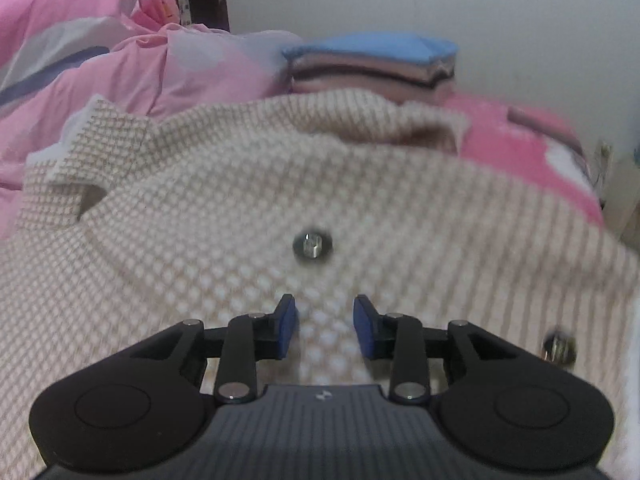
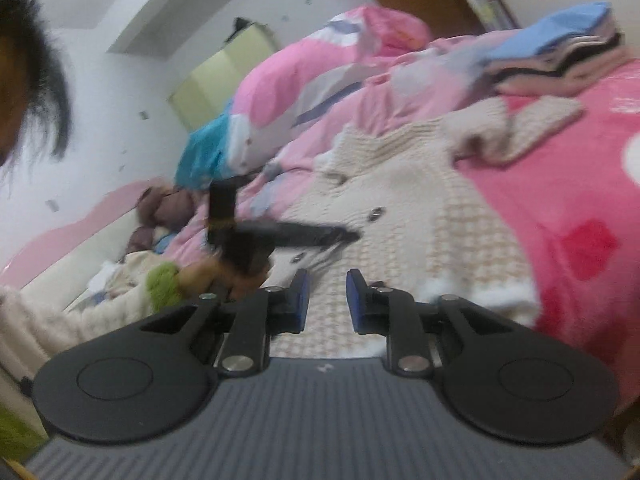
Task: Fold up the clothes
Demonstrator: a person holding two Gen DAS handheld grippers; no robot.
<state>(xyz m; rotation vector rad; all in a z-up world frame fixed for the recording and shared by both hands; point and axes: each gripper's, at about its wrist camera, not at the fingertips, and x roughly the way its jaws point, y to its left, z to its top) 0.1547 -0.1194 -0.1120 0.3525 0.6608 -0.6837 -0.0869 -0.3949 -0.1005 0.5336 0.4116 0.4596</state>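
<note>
A cream knit cardigan [image 1: 248,184] with a beige check pattern and metal buttons [image 1: 313,246] lies spread on the pink bed. My left gripper [image 1: 325,326] hovers just above its middle, open, nothing between the blue pads. In the right wrist view the same cardigan [image 2: 400,208] stretches away ahead, one sleeve [image 2: 516,128] folded at the far end. My right gripper [image 2: 327,300] hangs open over the cardigan's near hem. The left gripper [image 2: 280,236], blurred and held by a hand, sits over the garment's left side.
A stack of folded clothes [image 1: 372,64] topped by a blue piece stands at the far end of the bed. A pink quilt [image 1: 80,64] is bunched along the left. The person's head [image 2: 28,68] and cream sleeve with green cuff [image 2: 160,284] fill the left of the right wrist view.
</note>
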